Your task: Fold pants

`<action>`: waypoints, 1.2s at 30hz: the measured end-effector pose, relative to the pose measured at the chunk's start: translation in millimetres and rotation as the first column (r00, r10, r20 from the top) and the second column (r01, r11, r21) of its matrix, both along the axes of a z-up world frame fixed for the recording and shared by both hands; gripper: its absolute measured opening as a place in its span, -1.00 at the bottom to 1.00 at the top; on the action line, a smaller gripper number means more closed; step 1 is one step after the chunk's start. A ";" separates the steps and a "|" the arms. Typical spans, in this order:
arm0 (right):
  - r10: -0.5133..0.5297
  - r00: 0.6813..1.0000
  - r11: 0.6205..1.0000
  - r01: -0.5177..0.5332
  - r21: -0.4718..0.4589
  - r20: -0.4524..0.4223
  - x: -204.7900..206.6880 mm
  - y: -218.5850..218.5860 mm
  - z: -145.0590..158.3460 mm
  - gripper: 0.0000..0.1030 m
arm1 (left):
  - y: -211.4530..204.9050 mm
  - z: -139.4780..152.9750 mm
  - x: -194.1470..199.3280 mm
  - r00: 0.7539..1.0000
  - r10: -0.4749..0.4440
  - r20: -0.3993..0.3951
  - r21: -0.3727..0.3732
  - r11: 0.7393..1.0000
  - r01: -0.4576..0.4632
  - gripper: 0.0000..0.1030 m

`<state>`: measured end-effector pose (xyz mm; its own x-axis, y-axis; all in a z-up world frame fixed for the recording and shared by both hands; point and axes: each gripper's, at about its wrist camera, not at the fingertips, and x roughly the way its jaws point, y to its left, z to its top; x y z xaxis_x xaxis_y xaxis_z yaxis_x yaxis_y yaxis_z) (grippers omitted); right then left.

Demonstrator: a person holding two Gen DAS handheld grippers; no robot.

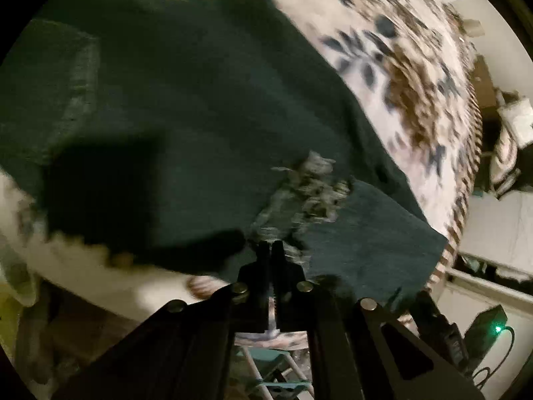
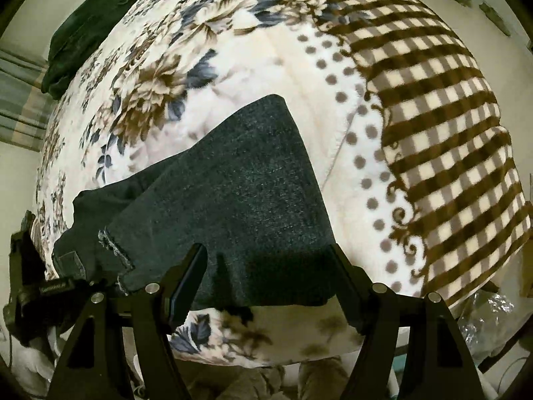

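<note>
Dark denim pants (image 1: 200, 106) lie on a floral blanket (image 1: 399, 76); the left wrist view is blurred. A frayed hem (image 1: 309, 186) shows just ahead of my left gripper (image 1: 270, 245), whose fingers are closed together at the frayed edge of the fabric. In the right wrist view a folded pant leg (image 2: 240, 193) lies flat on the blanket (image 2: 233, 60). My right gripper (image 2: 268, 250) is open, its fingers (image 2: 195, 266) spread wide on either side of the leg's near edge, holding nothing. The left gripper's body (image 2: 23, 266) shows at the left edge.
A brown checked blanket border (image 2: 433, 106) covers the bed's right side. A pile of dark clothing (image 2: 90, 23) lies at the far left corner. A device with a green light (image 1: 498, 328) and cables sits on the floor beside the bed.
</note>
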<state>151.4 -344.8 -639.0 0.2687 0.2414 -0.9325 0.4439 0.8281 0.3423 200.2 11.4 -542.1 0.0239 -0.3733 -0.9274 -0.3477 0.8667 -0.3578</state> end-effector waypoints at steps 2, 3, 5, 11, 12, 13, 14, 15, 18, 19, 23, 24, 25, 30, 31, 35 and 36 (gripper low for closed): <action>-0.001 1.000 1.000 0.001 0.005 -0.002 0.7 0.6 0.8 0.46 | -8.0 -0.7 1.0 0.996 0.081 -0.046 -0.083 0.993 -0.085 -0.95; -0.003 1.000 1.000 0.003 0.008 -0.003 0.7 0.8 1.3 0.46 | -5.7 1.2 -0.5 0.992 0.109 -0.061 -0.128 0.985 -0.116 -0.85; -0.006 1.000 1.000 0.006 0.015 -0.003 0.7 0.9 2.1 0.46 | -11.3 -1.7 -3.0 0.981 0.156 -0.118 -0.245 0.952 -0.181 -0.50; -0.011 1.000 1.000 0.012 0.014 -0.009 1.1 0.6 3.4 0.46 | -42.3 -41.5 -5.4 0.942 0.172 -0.289 -0.327 0.907 -0.266 -0.35; -0.013 1.000 1.000 0.013 0.014 -0.008 1.0 0.6 3.7 0.46 | -45.0 -47.2 -6.4 0.933 0.185 -0.308 -0.326 0.901 -0.286 -0.35; -0.014 1.000 1.000 0.014 0.013 -0.007 0.7 0.7 4.0 0.46 | -47.3 -53.1 -5.7 0.924 0.206 -0.321 -0.326 0.892 -0.312 -0.35; -0.014 1.000 1.000 0.014 0.014 -0.008 0.7 0.5 3.4 0.46 | -46.8 -58.8 -5.0 0.917 0.232 -0.324 -0.316 0.887 -0.336 -0.35; -0.014 1.000 1.000 0.014 0.013 -0.009 0.7 0.1 2.9 0.46 | -45.3 -60.0 -4.3 0.917 0.243 -0.316 -0.304 0.890 -0.340 -0.38; -0.004 1.000 1.000 0.004 0.000 -0.010 1.6 1.2 2.0 0.46 | -38.2 -52.5 -0.4 0.939 0.259 -0.228 -0.271 0.909 -0.317 -0.77; 0.000 1.000 1.000 0.000 -0.003 -0.008 1.8 1.7 1.9 0.46 | -30.4 -46.0 -2.6 0.949 0.247 -0.195 -0.246 0.924 -0.291 -0.96; 0.010 1.000 1.000 -0.010 -0.013 -0.002 2.1 3.0 1.4 0.46 | -27.2 -32.0 -1.5 0.973 0.201 -0.110 -0.216 0.951 -0.221 -0.97; 0.010 1.000 1.000 -0.010 -0.013 -0.001 2.0 3.0 1.2 0.46 | -27.8 -27.4 -2.2 0.978 0.190 -0.090 -0.215 0.955 -0.205 -0.97; 0.009 1.000 1.000 -0.009 -0.013 0.000 1.9 3.0 1.2 0.46 | -28.4 -22.1 -3.2 0.982 0.179 -0.066 -0.211 0.959 -0.189 -0.97; -0.003 1.000 1.000 0.003 0.009 0.009 0.5 1.7 4.0 0.46 | -28.5 2.9 -9.7 0.990 0.131 0.053 -0.169 0.978 -0.121 -0.98; 0.000 1.000 1.000 0.000 0.015 0.016 0.3 1.8 6.3 0.46 | -26.7 5.1 -9.8 0.990 0.127 0.069 -0.148 0.982 -0.116 -0.98; 0.034 0.999 0.999 -0.035 0.023 0.026 0.7 5.1 13.0 0.46 | -15.6 -9.3 -11.2 0.988 0.146 0.059 -0.101 0.985 -0.140 -0.98; 0.042 0.999 0.999 -0.043 0.020 0.024 1.0 6.3 13.4 0.46 | -16.1 -17.5 -11.1 0.990 0.130 0.049 -0.085 0.988 -0.126 -0.98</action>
<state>152.4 -338.5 -625.6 0.2796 0.2718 -0.9208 0.4001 0.8389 0.3691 189.0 -4.7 -559.6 0.1260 -0.4384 -0.8899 -0.4320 0.7833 -0.4471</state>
